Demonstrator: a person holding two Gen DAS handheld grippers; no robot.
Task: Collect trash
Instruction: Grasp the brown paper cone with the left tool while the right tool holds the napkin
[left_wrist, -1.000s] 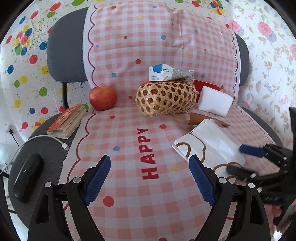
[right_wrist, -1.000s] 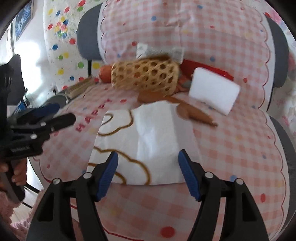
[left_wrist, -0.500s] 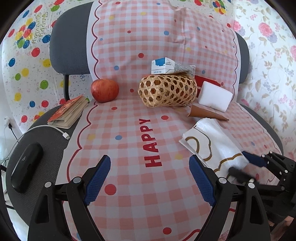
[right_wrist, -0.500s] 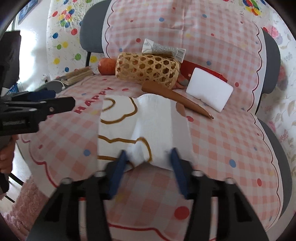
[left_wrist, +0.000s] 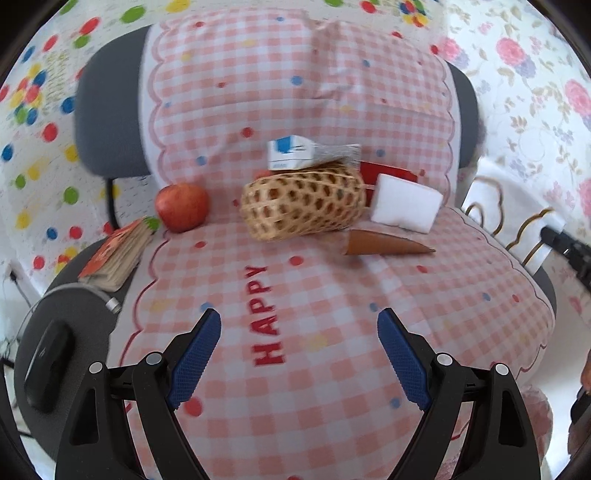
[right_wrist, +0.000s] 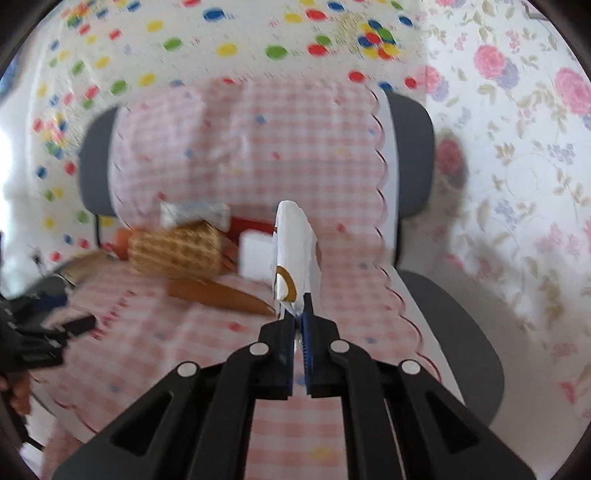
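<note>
Pink gingham cloth (left_wrist: 332, 332) covers the chair seat where the woven basket (left_wrist: 303, 205) lies on its side, and we hold the white paper bag (right_wrist: 293, 254) lifted clear of the cloth, up and to the right of that basket. Our right tongs (right_wrist: 298, 317) point forward, clamped on the bag's lower edge; we should keep that pinch firm and let the bag hang open. Our left tongs (left_wrist: 299, 354) hover spread apart and empty in front of the basket, well placed to fetch the brown cone wrapper (left_wrist: 384, 243) just right of it.
</note>
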